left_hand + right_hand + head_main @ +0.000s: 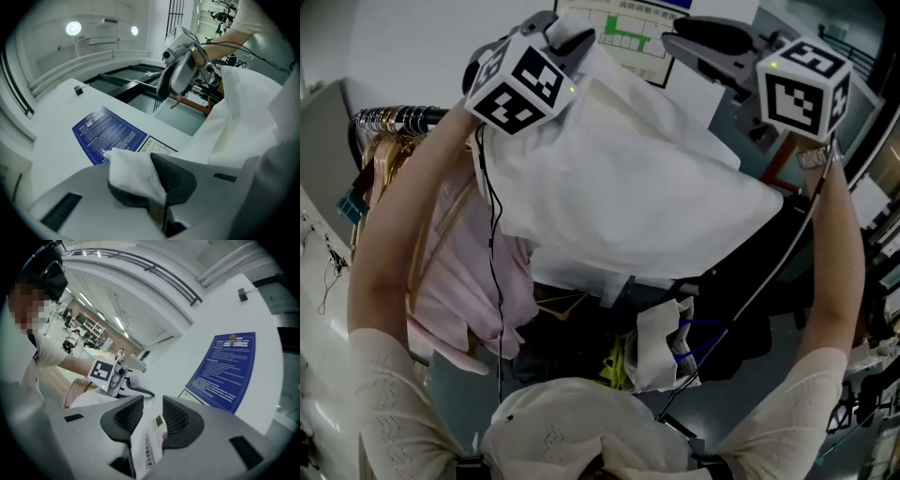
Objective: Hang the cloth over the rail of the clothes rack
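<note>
I hold a white cloth spread high in front of me. My left gripper is shut on its upper left corner, and a fold of cloth is pinched between the dark pads. My right gripper is at the upper right with its jaws apart. The cloth's edge with a sewn label lies loose in the gap between them. The rack's chrome rail shows at the left, below and beside my left gripper. Most of the rail is hidden by my arm and the cloth.
Wooden hangers and a pink garment hang on the rack at the left. A white bag with blue cord and dark items lie below. A blue poster is on the white wall ahead.
</note>
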